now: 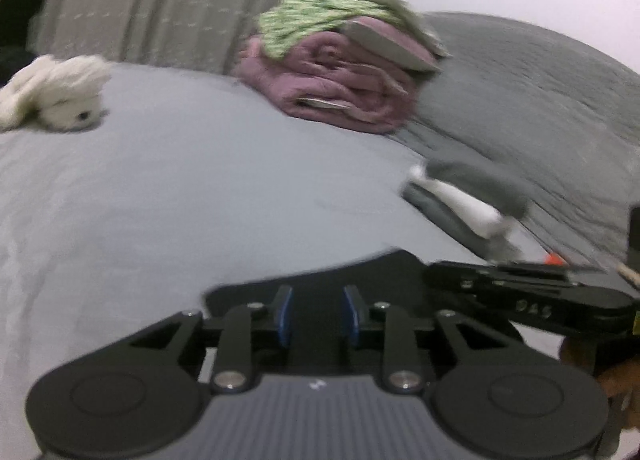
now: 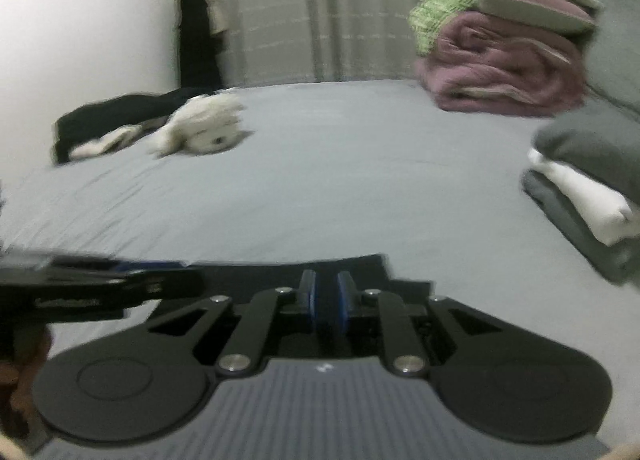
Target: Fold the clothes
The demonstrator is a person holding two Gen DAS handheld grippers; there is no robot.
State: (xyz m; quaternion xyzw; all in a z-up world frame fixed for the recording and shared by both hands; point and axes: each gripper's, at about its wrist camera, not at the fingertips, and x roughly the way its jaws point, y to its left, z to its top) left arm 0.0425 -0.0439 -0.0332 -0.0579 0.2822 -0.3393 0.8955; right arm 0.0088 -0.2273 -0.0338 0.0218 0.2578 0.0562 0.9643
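Each tool (image 1: 316, 320) (image 2: 326, 306) is matte black with blue finger pads (image 1: 285, 318), silver screws (image 1: 229, 379) and a ribbed grey body (image 2: 320, 412).

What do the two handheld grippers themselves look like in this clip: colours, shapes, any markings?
Both look alike. The left gripper and right gripper have black linkage arms with silver pivot screws, two round black discs at the base, a ribbed grey body with a small white mark, and blue finger pads. Pale lettering on each one's side is too blurred to read.

**Clearance: bed centre open, edges blocked**

We had open sheet (image 2: 320, 179) ahead of both grippers. Obstacles sat around it: plush toy (image 2: 200, 131) far left, pink blanket roll (image 2: 504, 71) far right, folded stack (image 2: 588, 195) near right, other gripper (image 1: 532, 292) close beside ours.
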